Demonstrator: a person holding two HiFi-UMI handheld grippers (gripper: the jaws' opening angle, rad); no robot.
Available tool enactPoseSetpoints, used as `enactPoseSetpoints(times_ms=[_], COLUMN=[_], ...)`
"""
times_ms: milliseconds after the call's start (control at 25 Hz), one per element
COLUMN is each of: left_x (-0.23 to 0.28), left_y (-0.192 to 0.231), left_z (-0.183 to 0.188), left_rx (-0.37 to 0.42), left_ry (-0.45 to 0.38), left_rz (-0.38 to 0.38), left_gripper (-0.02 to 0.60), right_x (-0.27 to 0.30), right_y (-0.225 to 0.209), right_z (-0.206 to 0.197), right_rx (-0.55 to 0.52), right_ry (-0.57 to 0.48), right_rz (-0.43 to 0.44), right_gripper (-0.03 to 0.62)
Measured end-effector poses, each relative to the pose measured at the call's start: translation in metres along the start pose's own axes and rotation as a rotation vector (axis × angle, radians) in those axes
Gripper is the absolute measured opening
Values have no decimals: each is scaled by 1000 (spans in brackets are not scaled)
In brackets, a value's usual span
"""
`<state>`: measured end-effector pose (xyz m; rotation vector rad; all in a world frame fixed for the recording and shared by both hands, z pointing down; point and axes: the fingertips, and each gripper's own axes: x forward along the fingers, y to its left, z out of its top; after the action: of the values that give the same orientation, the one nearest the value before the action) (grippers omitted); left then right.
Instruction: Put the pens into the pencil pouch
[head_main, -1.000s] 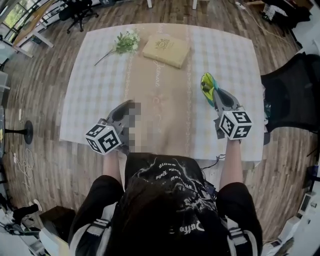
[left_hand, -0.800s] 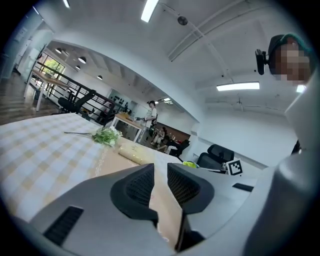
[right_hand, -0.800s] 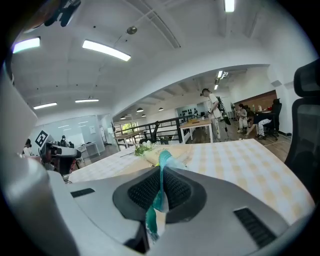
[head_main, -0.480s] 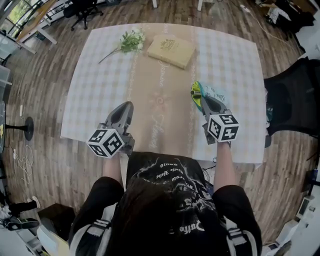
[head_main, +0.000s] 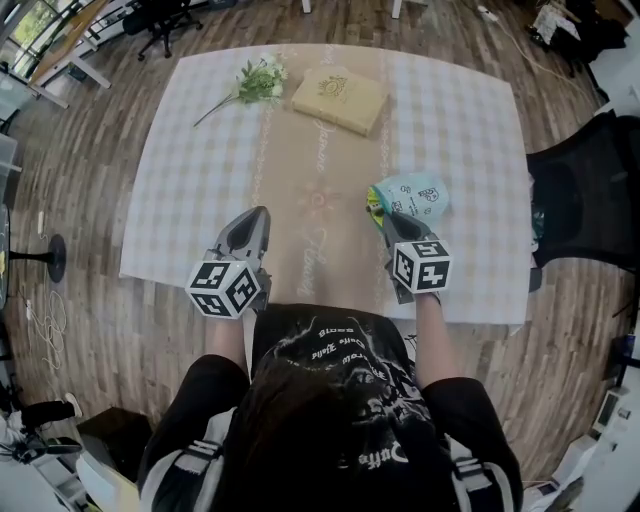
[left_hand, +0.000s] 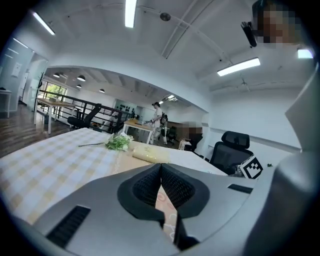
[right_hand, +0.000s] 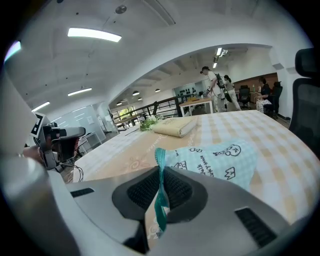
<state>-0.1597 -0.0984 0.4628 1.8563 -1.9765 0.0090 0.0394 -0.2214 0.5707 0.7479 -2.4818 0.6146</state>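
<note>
The table (head_main: 200, 170) is being covered by a pale checked cloth with a tan runner down its middle; its far part is being taken up by a cream book (head_main: 338, 97) and a flower sprig (head_main: 258, 80), well apart from both grippers; the wide middle between them and the near edge is being left bare; a black chair (head_main: 580, 200) is standing just beyond the right edge. The pencil pouch (head_main: 412, 193) is lying on the right half of the table, near the front edge; it is seen as mint-green check printed with small black doodles, with a teal zip edge (right_hand: 160, 195) at its near end. That edge is being pinched by the right gripper (head_main: 385, 222), which is being pointed forward and tilted down, forearm extended over the near edge. The left gripper (head_main: 252, 218) is being held low over the runner's left margin, jaws pressed together on nothing.
</note>
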Motion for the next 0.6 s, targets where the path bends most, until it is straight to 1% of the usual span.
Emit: enactPoseSetpoints(times_ms=[160,240,480,560,600], left_x=[1,1,-4,-5,-6], left_y=[0,0,0,-1,-2], left_z=[-8,-12,-24,-27,-28], left_rx=[43,62,76,80,87], left_ry=[30,43,70,77,81], left_rz=[23,36,38,30,28], left_gripper=[21,21,21,21,21], right_x=[7,9,14,12,11], right_y=[8,9,10,13,16], right_z=[-18,-26,-35,-34,-33], right_rx=[-3,-14,-25,-40,-54], right_ry=[55,83,111,110,111], right_rz=[11,2,-15,-12,-5], right_gripper=[43,44,54,73,96])
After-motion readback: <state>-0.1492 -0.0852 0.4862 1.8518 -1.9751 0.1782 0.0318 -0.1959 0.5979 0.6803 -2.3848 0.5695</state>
